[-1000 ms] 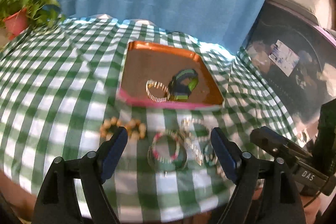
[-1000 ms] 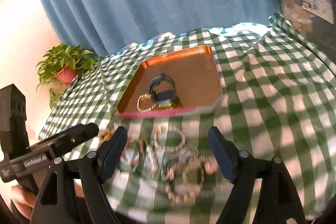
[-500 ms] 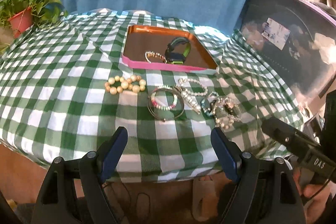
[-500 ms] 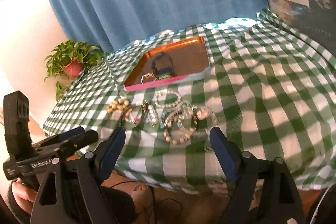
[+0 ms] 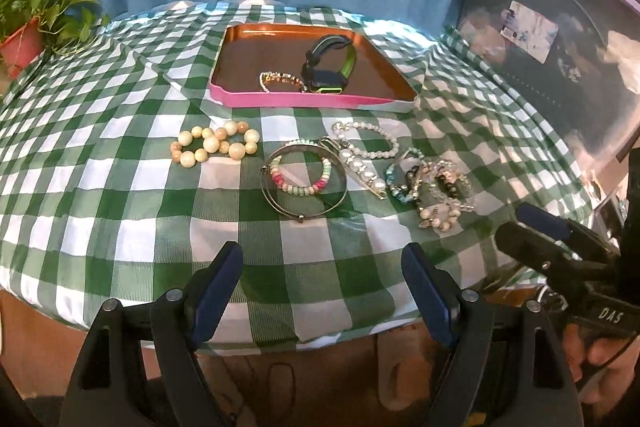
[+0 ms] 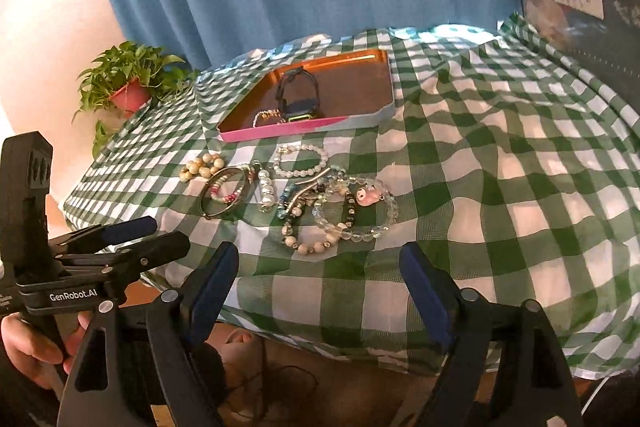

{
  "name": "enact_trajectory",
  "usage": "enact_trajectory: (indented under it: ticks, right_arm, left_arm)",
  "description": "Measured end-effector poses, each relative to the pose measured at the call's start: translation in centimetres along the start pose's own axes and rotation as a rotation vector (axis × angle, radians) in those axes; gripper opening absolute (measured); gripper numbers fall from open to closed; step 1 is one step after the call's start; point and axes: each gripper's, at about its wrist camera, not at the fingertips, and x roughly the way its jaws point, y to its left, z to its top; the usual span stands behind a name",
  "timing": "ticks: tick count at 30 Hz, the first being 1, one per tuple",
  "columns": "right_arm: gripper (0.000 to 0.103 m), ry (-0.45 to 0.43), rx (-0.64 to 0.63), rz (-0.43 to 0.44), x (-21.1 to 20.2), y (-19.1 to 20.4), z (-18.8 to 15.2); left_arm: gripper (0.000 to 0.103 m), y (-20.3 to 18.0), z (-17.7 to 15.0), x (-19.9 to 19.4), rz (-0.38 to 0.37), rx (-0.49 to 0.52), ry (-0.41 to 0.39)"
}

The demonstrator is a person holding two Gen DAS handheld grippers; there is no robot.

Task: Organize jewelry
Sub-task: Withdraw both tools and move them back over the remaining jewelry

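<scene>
Both tools hang off the near edge of the table, jaws spread wide and holding nothing: the left gripper (image 5: pixel 322 267) and the right gripper (image 6: pixel 318 267) look set between pickups, with most of the sorting undone. Ahead of both lies the tray (image 5: pixel 304 102), already holding a watch (image 5: pixel 330 67) and a thin bracelet (image 5: pixel 280 79). Between tools and tray, loose on the checked cloth (image 5: pixel 120 219), sit the wooden bead bracelet (image 5: pixel 214 143), a bangle (image 5: pixel 304 183) ringing a coloured bead band, and a tangled cluster (image 6: pixel 336 211). Next, I judge, one tool advances and pinches a single piece; the cluster risks dragging its neighbours. Bare cloth ahead leaves free room.
</scene>
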Motion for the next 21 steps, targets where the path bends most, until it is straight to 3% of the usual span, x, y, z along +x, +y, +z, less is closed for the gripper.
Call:
enact_trajectory:
  ticks: [8, 13, 16, 20, 21]
  right_arm:
    - [0.078, 0.011, 0.010, 0.005, 1.3, -0.6, 0.8]
    - [0.048, 0.027, 0.029, 0.008, 2.5, -0.9, 1.5]
    - [0.036, 0.031, 0.020, 0.002, 3.0, -0.9, 1.6]
    - [0.031, 0.036, 0.010, 0.027, 3.6, -0.6, 1.6]
    - [0.031, 0.039, 0.000, 0.027, 3.9, -0.5, 1.6]
  left_arm:
    - [0.081, 0.8, 0.6, 1.1, -0.005, 0.029, 0.018]
    - [0.080, 1.9, 1.8, 1.7, -0.028, 0.012, 0.012]
    - [0.072, 2.3, 2.8, 2.4, -0.037, 0.016, 0.022]
    - [0.054, 2.7, 3.5, 4.3, -0.009, 0.017, 0.088]
    - [0.049, 2.6, 3.6, 4.2, 0.003, 0.030, 0.067]
